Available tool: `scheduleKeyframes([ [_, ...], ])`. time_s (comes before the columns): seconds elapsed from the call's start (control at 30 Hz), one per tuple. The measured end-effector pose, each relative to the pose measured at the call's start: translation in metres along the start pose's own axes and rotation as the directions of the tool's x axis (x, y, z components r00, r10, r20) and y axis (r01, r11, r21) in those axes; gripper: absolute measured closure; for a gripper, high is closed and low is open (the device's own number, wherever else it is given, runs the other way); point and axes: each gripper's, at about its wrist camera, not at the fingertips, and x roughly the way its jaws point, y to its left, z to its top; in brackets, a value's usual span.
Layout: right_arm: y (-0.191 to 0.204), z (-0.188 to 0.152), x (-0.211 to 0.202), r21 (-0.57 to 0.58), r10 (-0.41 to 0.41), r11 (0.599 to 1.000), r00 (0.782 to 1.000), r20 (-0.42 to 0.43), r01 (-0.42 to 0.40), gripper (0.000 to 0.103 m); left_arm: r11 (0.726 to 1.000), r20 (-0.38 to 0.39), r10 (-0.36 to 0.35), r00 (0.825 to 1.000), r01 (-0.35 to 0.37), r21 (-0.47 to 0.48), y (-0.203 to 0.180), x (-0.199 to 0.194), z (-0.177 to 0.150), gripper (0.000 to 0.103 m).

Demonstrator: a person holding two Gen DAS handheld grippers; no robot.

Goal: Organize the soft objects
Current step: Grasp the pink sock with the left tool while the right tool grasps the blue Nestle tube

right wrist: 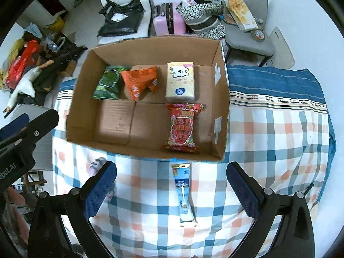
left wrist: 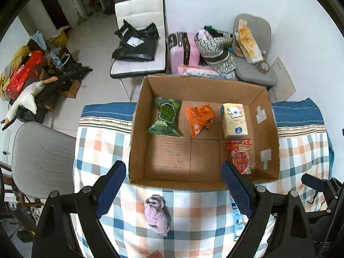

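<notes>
Open cardboard box (right wrist: 148,49) sits on the bench w/ a plaid cloth (right wrist: 268,133); 4 items inside. Back row, l to r: green snack bag (right wrist: 107,82), crumpled orange bag (right wrist: 140,81), cream tissue pack (right wrist: 180,82). In front of the tissue pack, touching it or nearly so, a red snack pack (right wrist: 182,126) by the box's right wall, long axis running front-to-back. Rest of the box floor is bare cardboard. Outside the box, on the cloth just in front of its near wall: a slim blue-white sachet (right wrist: 182,193), long axis pointing toward the box, one end close under the box edge; and a small lilac soft toy or cloth bundle (left wrist: 157,215), lying lengthwise toward the box too, left of the sachet. Left tongs (left wrist: 174,191) spread wide, nothing held, lilac bundle below and between the blue pads (left wrist: 109,191). Right tongs (right wrist: 172,190) also wide open, empty, sachet lying between its fingers on the cloth. Room behind: white chair (left wrist: 139,21) w/ black bags, pink suitcase (left wrist: 182,47), grey chair (left wrist: 255,64) w/ clutter, a plush goose (left wrist: 25,99) at left on a pile, pale tiled floor.
</notes>
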Motion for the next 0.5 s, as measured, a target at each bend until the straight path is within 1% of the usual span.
scheduleKeyframes([
  [0.17, 0.002, -0.017, -0.027, -0.009, -0.011, 1.0, 0.998, 0.067, 0.012, 0.0, 1.0, 0.082, 0.021, 0.996, -0.021, 0.001, 0.0, -0.033, -0.018, 0.012],
  [0.27, 0.004, -0.028, -0.041, -0.017, 0.005, 1.0, 0.995, 0.095, -0.004, 0.0, 1.0, 0.115, 0.023, 0.993, -0.023, -0.001, 0.001, -0.049, -0.026, 0.012],
  [0.4, 0.003, -0.042, -0.05, -0.014, 0.038, 0.999, 0.994, 0.105, -0.037, 0.0, 1.0, 0.144, 0.021, 0.989, -0.021, -0.005, 0.002, -0.064, -0.037, 0.012],
  [0.5, -0.004, -0.056, -0.044, -0.003, 0.052, 0.999, 0.994, 0.092, -0.052, 0.0, 0.999, 0.147, 0.025, 0.989, -0.022, -0.024, 0.007, -0.065, -0.052, 0.012],
])
